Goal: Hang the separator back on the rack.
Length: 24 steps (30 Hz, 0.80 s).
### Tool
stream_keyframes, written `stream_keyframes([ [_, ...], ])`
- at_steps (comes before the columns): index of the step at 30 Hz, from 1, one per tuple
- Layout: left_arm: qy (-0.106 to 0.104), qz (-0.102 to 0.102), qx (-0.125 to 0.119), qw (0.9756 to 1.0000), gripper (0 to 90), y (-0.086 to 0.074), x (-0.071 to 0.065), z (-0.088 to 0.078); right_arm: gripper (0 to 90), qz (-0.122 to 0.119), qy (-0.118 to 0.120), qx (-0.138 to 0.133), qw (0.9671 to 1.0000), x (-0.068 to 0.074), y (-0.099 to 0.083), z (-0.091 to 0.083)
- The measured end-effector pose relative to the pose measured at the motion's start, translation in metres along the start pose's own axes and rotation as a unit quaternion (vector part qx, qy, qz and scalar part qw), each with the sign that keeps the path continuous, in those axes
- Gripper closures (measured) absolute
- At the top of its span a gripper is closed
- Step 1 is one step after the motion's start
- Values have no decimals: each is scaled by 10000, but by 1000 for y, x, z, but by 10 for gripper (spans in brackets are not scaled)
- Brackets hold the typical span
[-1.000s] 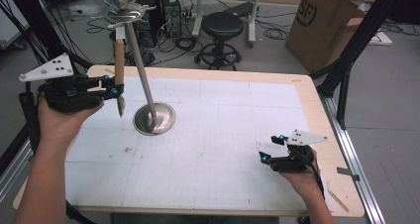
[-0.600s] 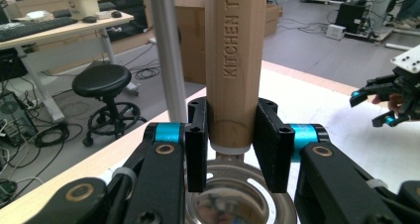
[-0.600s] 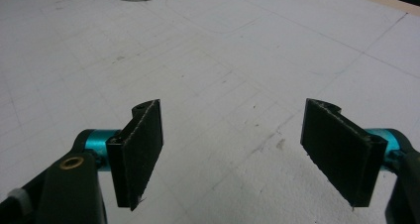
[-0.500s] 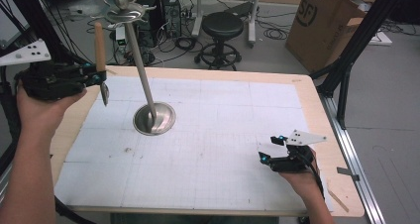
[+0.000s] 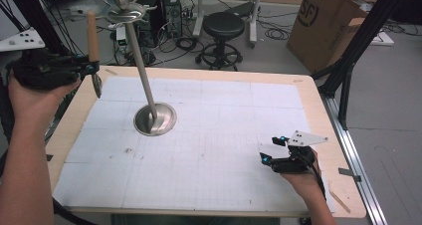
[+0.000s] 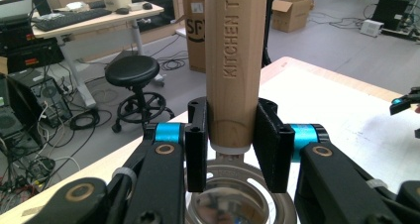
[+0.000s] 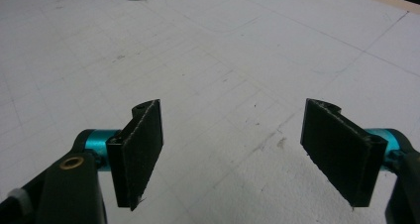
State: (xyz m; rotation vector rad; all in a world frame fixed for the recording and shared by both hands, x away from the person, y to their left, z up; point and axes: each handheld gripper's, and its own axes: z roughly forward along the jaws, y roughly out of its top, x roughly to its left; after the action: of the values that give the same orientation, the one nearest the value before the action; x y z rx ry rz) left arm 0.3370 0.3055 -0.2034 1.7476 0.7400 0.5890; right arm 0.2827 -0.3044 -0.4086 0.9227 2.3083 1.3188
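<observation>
My left gripper (image 6: 231, 157) is clamped on the wooden handle (image 6: 233, 60) of a kitchen utensil, jaws pressed to both sides of it just above the metal collar; the stamp "KITCHEN TO…" runs up the wood. In the left gripper view a round, shiny metal head (image 6: 237, 199) sits below the jaws at the bottom centre of the frame; I cannot tell what kind of head it is. In the high view the left gripper (image 5: 82, 68) sits at the upper left of the frame, off the table's (image 5: 318, 100) left edge, with the utensil (image 5: 93, 51) held upright, handle up and head hanging down, clear of the white grid mat (image 5: 214, 145). The hanging stand (image 5: 144, 80), a tilted metal pole on a round base with a hooked top at upper centre-left, stands just right of the utensil and apart from it. My right gripper (image 7: 245, 154) has its jaws wide apart over bare mat, holding nothing; in the high view it (image 5: 278, 153) rests at lower right. Judgement: pickup done, utensil lifted to about hook height; left to do is bringing it across and hanging it on the stand's top.
</observation>
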Motion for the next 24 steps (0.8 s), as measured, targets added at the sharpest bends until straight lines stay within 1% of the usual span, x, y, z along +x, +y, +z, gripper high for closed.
stream_keyframes([
  [2,59,5,30,10000,690,0,2,-1,237,-6,2,8,10000,0,0,0],
  [5,122,-64,40,9999,690,-1,5,-1,237,-4,1,4,10000,0,0,-1],
  [9,141,-29,62,9999,690,0,6,-2,237,-10,-3,-3,10000,0,0,0],
  [11,148,-59,79,9998,690,0,7,-1,237,-2,0,-3,10000,1,0,-1],
  [12,171,-41,99,9998,690,0,8,-1,237,2,-1,-5,10000,1,0,-1],
  [18,196,-102,93,9997,691,1,11,-1,237,7,-24,2,10000,0,0,-1],
  [22,197,-98,171,9996,690,1,13,5,237,0,-19,-6,10000,0,0,-1],
  [24,203,-112,166,9996,690,0,12,6,237,10,-19,-10,10000,0,-1,-1],
])
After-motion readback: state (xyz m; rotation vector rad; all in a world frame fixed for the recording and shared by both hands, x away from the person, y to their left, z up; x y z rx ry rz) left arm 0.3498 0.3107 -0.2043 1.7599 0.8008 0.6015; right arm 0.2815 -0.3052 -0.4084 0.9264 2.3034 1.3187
